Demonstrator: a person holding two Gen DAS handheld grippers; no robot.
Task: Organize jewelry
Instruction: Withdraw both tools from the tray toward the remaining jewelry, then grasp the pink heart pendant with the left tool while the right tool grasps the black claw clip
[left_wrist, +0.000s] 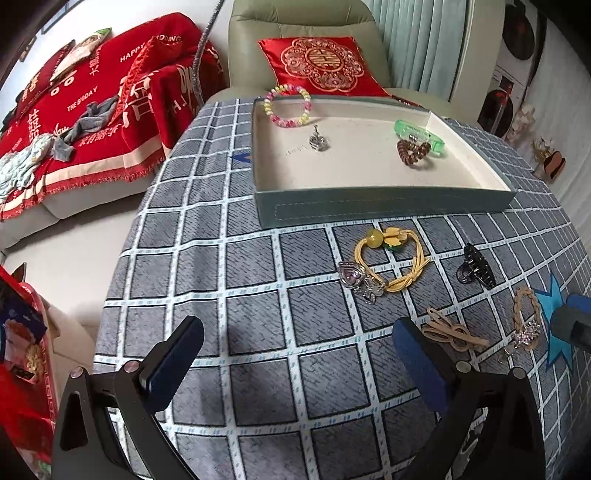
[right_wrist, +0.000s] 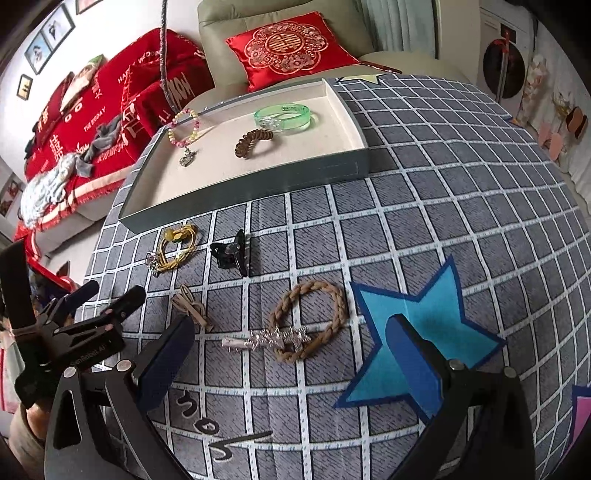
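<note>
I have both grippers hovering over the grey checked tablecloth (left_wrist: 221, 295), and neither one touches anything. My left gripper (left_wrist: 295, 354) has its fingers spread wide with only bare cloth between them; my right gripper (right_wrist: 288, 362) is spread just as wide, its right finger over the blue star patch (right_wrist: 424, 325) and its left finger near the clip end of the rhinestone hair clip (right_wrist: 273, 338). That clip lies across the lower edge of the braided tan bracelet (right_wrist: 308, 321), touching it. The grey-green tray (left_wrist: 369, 212) sits at the far side of the table, and four pieces are already in it: a pink and yellow beaded bracelet (left_wrist: 287, 105) against the back left, a small silver pendant (left_wrist: 317, 142) just in front of it, a green translucent bangle (left_wrist: 421, 134) on the right, and a brown spiral hair tie (left_wrist: 413, 149) touching the bangle's near edge. Outside the tray, on the cloth just before its front wall, lies a yellow cord bracelet (left_wrist: 391, 258) with a purple heart charm (left_wrist: 351, 275) at its left end. A black claw clip (left_wrist: 474, 269) sits to the right of that, apart from it. Nearer to me, a tan elastic hair tie (left_wrist: 452, 332) lies beside my left gripper's right finger. Behind the table I see a pale sofa with a red embroidered cushion (left_wrist: 321, 64).
</note>
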